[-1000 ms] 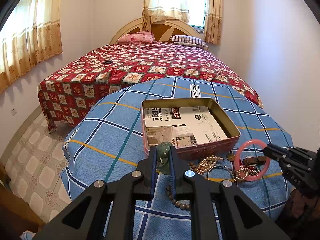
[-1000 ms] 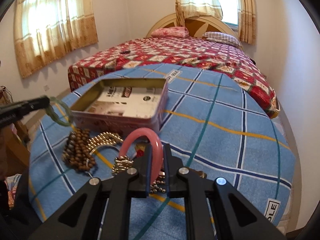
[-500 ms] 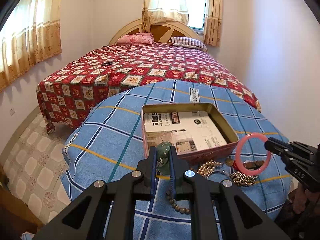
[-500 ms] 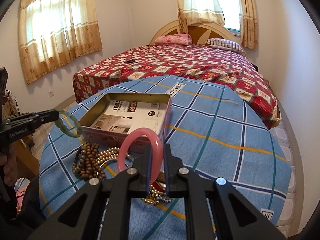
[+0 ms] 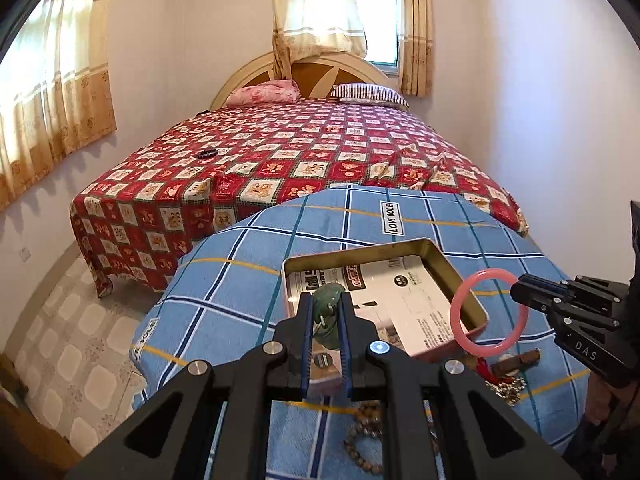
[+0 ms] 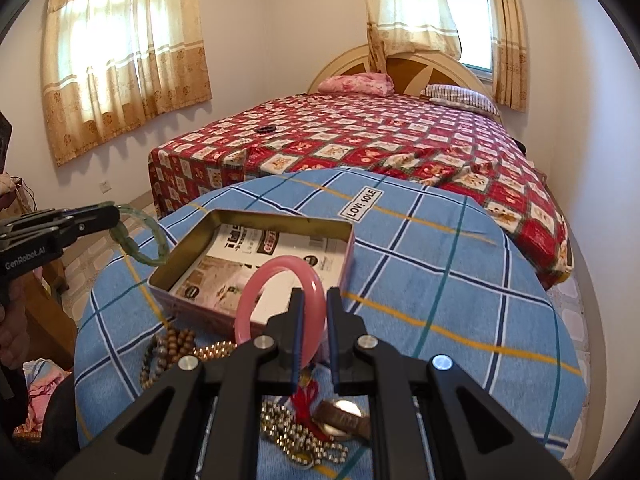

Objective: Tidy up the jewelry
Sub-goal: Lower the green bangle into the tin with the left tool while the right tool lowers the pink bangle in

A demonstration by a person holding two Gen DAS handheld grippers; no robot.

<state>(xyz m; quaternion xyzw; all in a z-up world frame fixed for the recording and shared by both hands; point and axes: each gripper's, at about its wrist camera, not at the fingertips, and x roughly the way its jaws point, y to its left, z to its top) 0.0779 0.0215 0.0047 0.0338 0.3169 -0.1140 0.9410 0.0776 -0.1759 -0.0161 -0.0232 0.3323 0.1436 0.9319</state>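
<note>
I hold a green jade bangle [image 5: 327, 304] clamped in my left gripper [image 5: 325, 312] and a pink plastic bangle [image 6: 280, 300] in my right gripper [image 6: 316, 320], both above the tabletop [image 6: 440, 280], the open paper-lined rectangular tin [image 6: 348, 248] just ahead between them.

Each camera sits on a hand-held gripper, looking forward and down, close over the surface [image 5: 248, 280]. Both see the tin box [image 5: 436, 258] [image 6: 348, 248] and the bed [image 5: 304, 152] [image 6: 384, 132] behind.

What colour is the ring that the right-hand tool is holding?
Pink: the bangle shows best in the right wrist view, clamped in the right gripper.
</note>
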